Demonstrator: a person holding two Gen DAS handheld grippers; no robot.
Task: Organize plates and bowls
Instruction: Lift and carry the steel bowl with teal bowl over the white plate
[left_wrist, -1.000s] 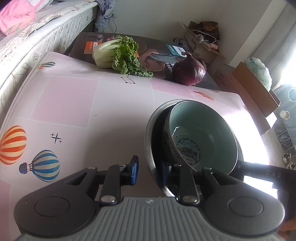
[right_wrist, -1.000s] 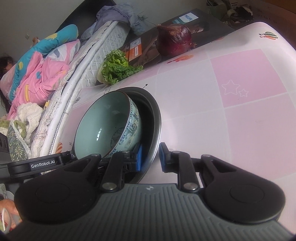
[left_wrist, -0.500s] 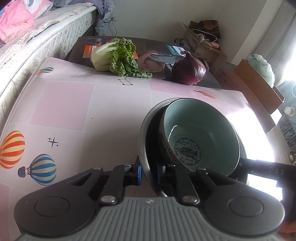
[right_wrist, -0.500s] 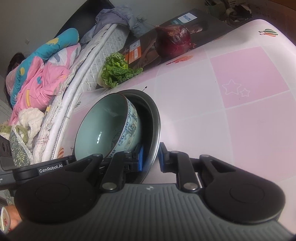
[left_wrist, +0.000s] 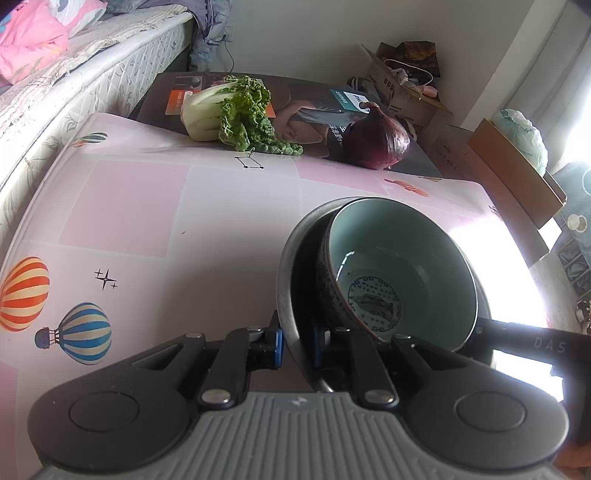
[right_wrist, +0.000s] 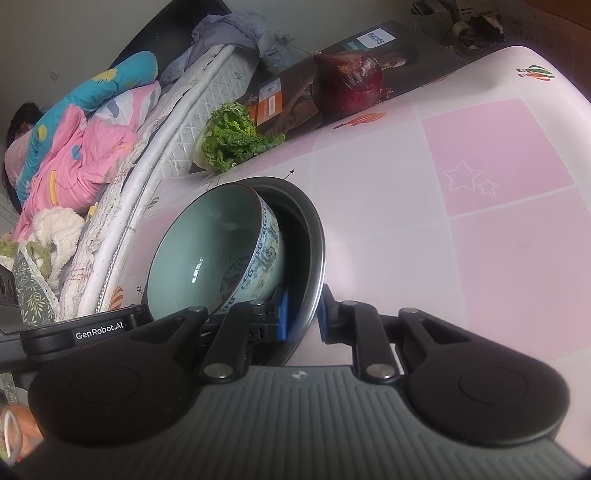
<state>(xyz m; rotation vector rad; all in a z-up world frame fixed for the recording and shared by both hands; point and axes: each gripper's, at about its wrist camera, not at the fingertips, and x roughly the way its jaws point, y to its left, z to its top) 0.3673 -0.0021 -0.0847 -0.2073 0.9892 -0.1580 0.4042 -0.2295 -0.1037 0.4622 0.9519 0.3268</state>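
Observation:
A dark metal bowl sits on the pink tablecloth with a blue-patterned ceramic bowl leaning inside it. My left gripper is shut on the metal bowl's near rim, one pad outside and one inside. In the right wrist view my right gripper is shut on the opposite rim of the metal bowl, next to the ceramic bowl. Each gripper's body shows in the other's view, across the bowl.
A leafy green vegetable and a purple onion lie on a dark flat box at the table's far edge. A mattress runs along the left, with a person under pink bedding. Cardboard boxes stand beyond.
My left gripper's jaws have closed from a wide gap onto the metal bowl's rim. The right gripper has tightened slightly on the opposite rim. The bowls stay where they were.

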